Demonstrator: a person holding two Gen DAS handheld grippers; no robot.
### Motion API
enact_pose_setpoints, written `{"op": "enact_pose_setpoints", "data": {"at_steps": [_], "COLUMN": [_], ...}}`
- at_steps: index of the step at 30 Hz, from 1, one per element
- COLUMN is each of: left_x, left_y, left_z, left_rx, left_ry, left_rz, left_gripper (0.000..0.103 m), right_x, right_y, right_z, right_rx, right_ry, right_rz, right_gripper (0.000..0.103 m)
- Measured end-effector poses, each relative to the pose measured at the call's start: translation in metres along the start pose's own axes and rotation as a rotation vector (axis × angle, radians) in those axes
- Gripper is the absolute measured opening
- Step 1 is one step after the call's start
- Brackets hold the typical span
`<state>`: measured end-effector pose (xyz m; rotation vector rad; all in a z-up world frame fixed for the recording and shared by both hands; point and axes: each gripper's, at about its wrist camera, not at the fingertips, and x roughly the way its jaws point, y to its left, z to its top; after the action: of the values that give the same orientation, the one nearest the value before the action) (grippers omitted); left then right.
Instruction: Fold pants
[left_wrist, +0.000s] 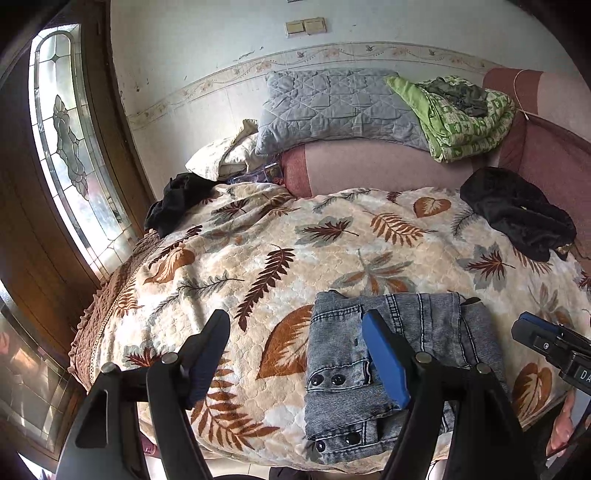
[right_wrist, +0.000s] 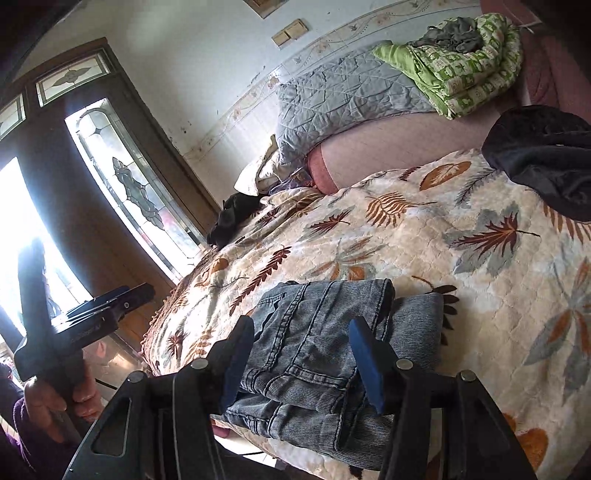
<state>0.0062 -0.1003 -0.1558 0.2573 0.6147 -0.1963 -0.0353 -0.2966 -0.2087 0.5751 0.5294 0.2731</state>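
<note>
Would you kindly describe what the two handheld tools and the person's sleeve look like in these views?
Each tool is a black plastic frame with triangular cut-outs and round silver pivot pins. The left tool carries one black finger and one blue finger; the right tool has two blue-padded fingers. The left tool's black handle bears faint lettering. The dark purple sleeve covers the wrist.

- Left black two-finger gripper with blue pads (left_wrist: 295, 354): jaws spread wide, nothing clamped, raised clear of the folded grey-blue denim pants (left_wrist: 388, 369), pitched downward, its right-hand pad (left_wrist: 386, 363) over the pants' left portion.
- Right black two-finger gripper with blue pads (right_wrist: 301, 360): jaws parted, empty, hovering above the pants, tilted downward.
- Left hand (right_wrist: 55, 400): wrapped round its gripper's handle, left of the pants.
</note>
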Motion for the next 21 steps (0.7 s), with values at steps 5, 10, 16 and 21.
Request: {"op": "enact_pose_setpoints", "data": {"at_steps": [5, 10, 16, 21], "left_x": [-0.0009, -0.0015, -0.0003, 0.0006], "left_y": [-0.0007, 0.0000, -0.0023, -0.0037], "left_z": [0.0003, 0.0013, 0.0027, 0.0029], "left_rx": [-0.002, -0.007, 0.001, 0.001], "left_ry": [-0.005, -0.008, -0.008, -0.006], "left_rz": [0.010, 0.014, 0.012, 0.011], "left_gripper": [0.075, 0.075, 0.075, 0.075], "right_x": [0.0005, 0.0015, 0.0031, 0.0051], "right_y": [-0.0008, -0.0018, -0.0022, -0.0029], "right_z": [0.0005, 0.0013, 0.0024, 0.0028], "right_rx": [0.004, 0.008, 0.009, 0.007], "right_ry": [-0.005, -0.009, -0.006, -0.005], "right_rz": [0.003, 0.002, 0.006, 0.005], "right_gripper": [0.058, 0.058, 0.058, 0.058]}}
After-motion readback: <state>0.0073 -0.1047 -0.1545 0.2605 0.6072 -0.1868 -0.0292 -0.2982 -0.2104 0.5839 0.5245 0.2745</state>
